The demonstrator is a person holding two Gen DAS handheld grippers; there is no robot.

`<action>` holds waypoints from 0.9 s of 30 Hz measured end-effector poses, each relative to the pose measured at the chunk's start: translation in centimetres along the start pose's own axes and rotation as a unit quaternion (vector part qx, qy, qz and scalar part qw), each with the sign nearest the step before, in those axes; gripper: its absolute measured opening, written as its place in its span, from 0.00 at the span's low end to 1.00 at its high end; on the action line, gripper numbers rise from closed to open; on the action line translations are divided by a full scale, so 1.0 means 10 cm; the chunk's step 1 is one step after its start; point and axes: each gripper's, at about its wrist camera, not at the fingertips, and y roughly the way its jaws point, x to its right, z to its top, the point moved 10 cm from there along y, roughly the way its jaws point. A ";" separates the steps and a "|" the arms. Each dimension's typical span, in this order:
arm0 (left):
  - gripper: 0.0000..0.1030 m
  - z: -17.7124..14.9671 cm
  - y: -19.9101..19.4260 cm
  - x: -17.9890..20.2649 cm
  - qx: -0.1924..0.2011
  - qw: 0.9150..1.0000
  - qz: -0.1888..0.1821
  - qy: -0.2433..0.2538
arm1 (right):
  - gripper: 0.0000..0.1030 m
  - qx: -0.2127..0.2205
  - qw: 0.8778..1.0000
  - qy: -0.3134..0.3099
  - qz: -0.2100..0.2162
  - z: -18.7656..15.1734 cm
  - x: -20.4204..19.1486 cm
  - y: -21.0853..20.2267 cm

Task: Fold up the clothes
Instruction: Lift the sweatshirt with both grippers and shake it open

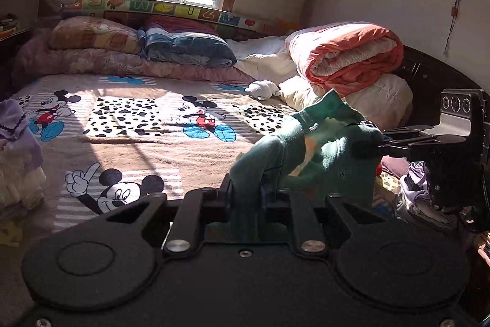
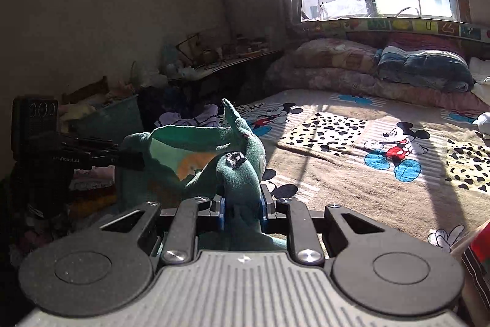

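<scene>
So both grippers, the left gripper (image 1: 246, 192) and right gripper (image 2: 242, 209), are each clamped on the green garment (image 1: 321, 149), holding it bunched up in the air above the cartoon-mouse bedspread (image 1: 128, 112).

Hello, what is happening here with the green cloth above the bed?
A person is holding a two-finger gripper in each hand, and both are clamped on one green garment. The left gripper pinches one bunched part of it, and the right gripper pinches another. The garment hangs crumpled in the air between them, above the bed with the cartoon-mouse blanket. It is not spread flat or folded yet. Other clothes lie in a pile at the bed's edge.
</scene>
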 end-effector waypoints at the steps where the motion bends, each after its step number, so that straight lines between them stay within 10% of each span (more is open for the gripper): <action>1: 0.14 0.06 -0.01 0.04 0.002 1.000 0.003 0.008 | 0.21 0.001 1.000 -0.007 -0.004 0.05 0.00 -0.03; 15: 0.14 0.95 0.74 -0.06 0.008 0.989 0.098 0.107 | 0.21 0.015 0.994 -0.028 -0.103 0.69 0.82 0.41; 21: 0.14 1.45 1.11 -0.13 0.081 0.972 0.156 0.156 | 0.21 0.072 0.977 -0.076 -0.185 1.01 1.13 0.58; 27: 0.13 1.03 1.29 -0.11 0.092 0.959 0.179 0.198 | 0.21 0.044 0.955 -0.195 -0.220 0.48 1.03 0.81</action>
